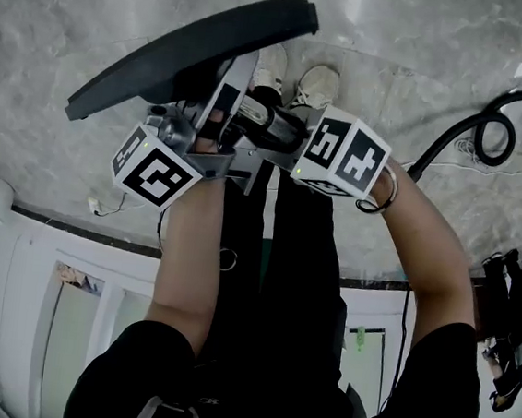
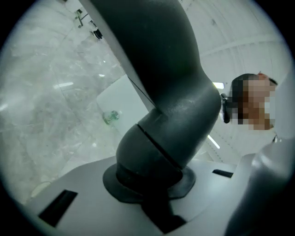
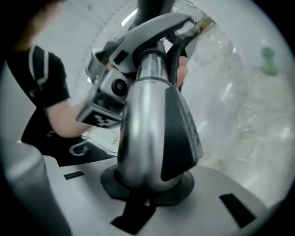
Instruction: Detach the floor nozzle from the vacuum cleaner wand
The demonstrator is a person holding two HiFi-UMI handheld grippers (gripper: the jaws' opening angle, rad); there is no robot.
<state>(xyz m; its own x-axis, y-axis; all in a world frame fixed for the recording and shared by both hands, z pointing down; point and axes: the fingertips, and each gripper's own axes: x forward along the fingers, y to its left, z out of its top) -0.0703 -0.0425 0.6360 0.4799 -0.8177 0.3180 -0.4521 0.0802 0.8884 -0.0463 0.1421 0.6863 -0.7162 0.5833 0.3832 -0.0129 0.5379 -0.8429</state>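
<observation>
Gripper views, unlike the head view, show left hand-held gripper (image 2: 156,177) clamping floor nozzle (image 2: 168,97), right hand-held gripper (image 3: 146,184) clamping wand (image 3: 140,124).

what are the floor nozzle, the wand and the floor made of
floor nozzle: likely dark grey plastic, dull even sheen.
wand: silver, metal or metallic-coated plastic, streaky highlights.
floor: polished marble or marble-look tile, grey veining, reflections.

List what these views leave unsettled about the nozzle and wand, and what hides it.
Head view: where floor nozzle meets wand is covered by left gripper and right gripper; joined or apart, unclear.
Right gripper view: the left gripper hides the wand's tip.
Left gripper view: green floor item, too small.
</observation>
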